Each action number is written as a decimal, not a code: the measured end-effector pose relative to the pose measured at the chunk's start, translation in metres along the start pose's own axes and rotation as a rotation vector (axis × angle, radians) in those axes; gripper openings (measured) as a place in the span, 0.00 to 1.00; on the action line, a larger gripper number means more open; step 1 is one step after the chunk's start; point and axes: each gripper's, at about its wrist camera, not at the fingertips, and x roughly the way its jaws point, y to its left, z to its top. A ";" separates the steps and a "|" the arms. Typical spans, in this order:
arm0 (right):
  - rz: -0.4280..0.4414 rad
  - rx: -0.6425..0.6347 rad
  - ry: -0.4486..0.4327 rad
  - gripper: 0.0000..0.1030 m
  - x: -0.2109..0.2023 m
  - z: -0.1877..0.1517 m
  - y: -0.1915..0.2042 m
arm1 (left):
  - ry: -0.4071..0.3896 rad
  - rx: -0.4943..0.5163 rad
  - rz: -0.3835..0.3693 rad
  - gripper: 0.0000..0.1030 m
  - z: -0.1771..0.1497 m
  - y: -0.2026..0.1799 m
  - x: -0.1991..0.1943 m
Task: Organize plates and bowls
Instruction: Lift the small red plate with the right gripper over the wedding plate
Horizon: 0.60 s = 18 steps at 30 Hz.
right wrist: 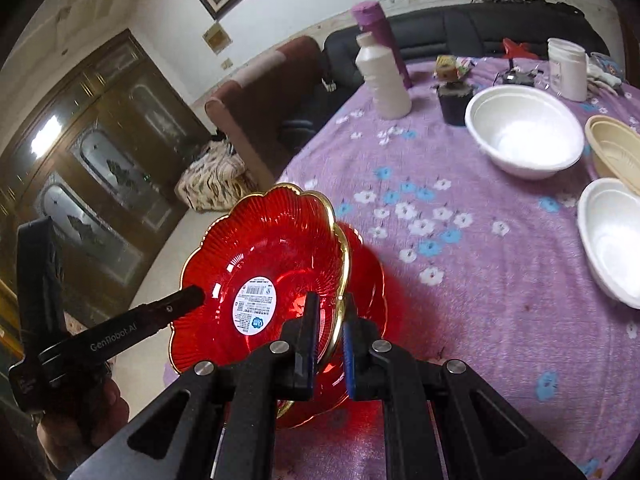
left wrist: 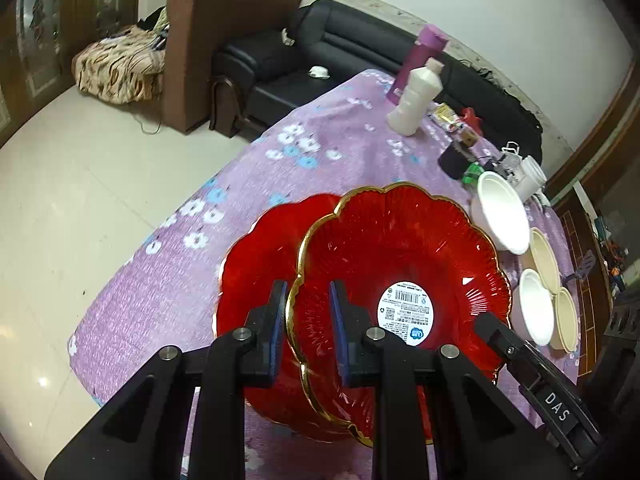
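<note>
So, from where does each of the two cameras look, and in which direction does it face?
Left wrist: sits behind the left gripper, whose fingers straddle the near rim of the top red plate; it faces across the purple table toward the black sofa. The right gripper's finger shows at lower right.
Right wrist: sits behind the right gripper, whose fingers straddle the opposite rim; it faces the wooden cabinet. The left gripper shows at left.
Shared: both red plates, white bowls, white bottle.
</note>
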 end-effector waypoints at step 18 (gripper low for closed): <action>-0.057 -0.015 0.072 0.09 0.037 -0.007 0.001 | 0.041 -0.012 0.045 0.18 -0.011 0.013 0.023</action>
